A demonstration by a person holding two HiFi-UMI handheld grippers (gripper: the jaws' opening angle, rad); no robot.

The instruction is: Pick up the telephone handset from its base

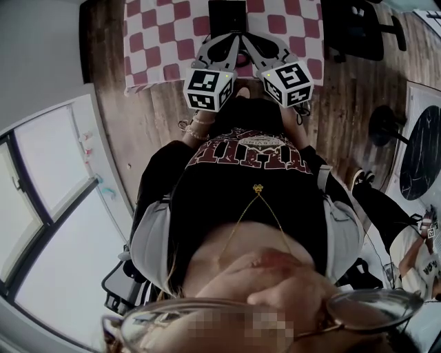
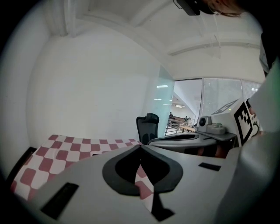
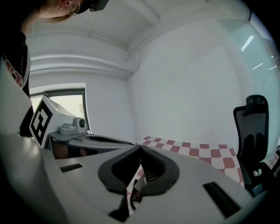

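The black telephone (image 1: 227, 15) sits on the red-and-white checkered tablecloth (image 1: 155, 41) at the top of the head view; I cannot tell the handset from the base. My left gripper (image 1: 233, 38) and right gripper (image 1: 245, 38) are held side by side in front of it, tips nearly touching each other, at the cloth's near edge. In the left gripper view the gripper (image 2: 140, 147) is shut with only cloth beyond. The right gripper (image 3: 140, 147) is also shut, and a coiled cord (image 3: 131, 197) and part of the phone show through its gap.
A black office chair (image 1: 355, 31) stands right of the table on the wooden floor (image 1: 344, 96). A round black stand base (image 1: 386, 124) is further right. A white wall and windows (image 1: 48, 179) run along the left. Another person (image 1: 413, 255) is at the lower right.
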